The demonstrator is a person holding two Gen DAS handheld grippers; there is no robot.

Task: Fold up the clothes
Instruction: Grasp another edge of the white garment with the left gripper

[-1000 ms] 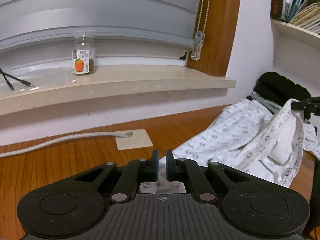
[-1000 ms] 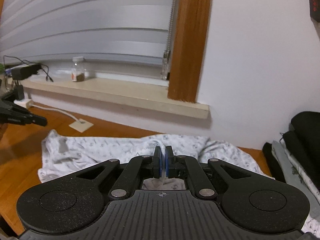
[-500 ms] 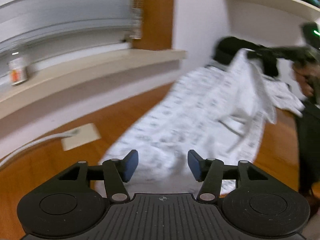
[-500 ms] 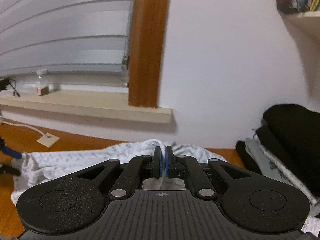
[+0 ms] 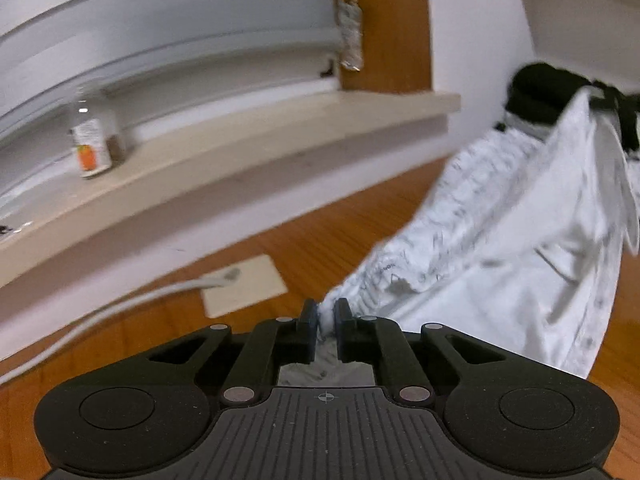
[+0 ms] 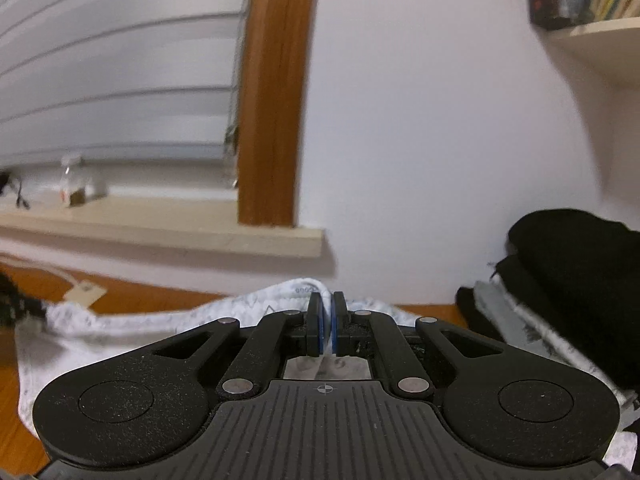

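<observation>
A white patterned garment [image 5: 500, 240] hangs stretched above the wooden table [image 5: 312, 248]. My left gripper [image 5: 327, 312] is shut on its lower edge, with cloth pinched between the blue pads. In the left wrist view the garment rises to the upper right, where the other gripper [image 5: 612, 100] holds it up. In the right wrist view my right gripper [image 6: 328, 308] is shut on the neckline of the garment [image 6: 120, 320], which trails left toward the other gripper [image 6: 12, 304] at the frame edge.
A stack of folded dark clothes [image 6: 572, 280] sits at the right by the wall. A window sill [image 5: 240, 168] carries a small jar [image 5: 94, 144]. A white cable [image 5: 120, 300] runs to a beige plate [image 5: 244, 284] on the table. A bookshelf [image 6: 592, 36] hangs above right.
My left gripper opened half a second ago and has shut again on the garment's edge. The right gripper stayed shut on the neckline and swung right, lifting the cloth.
</observation>
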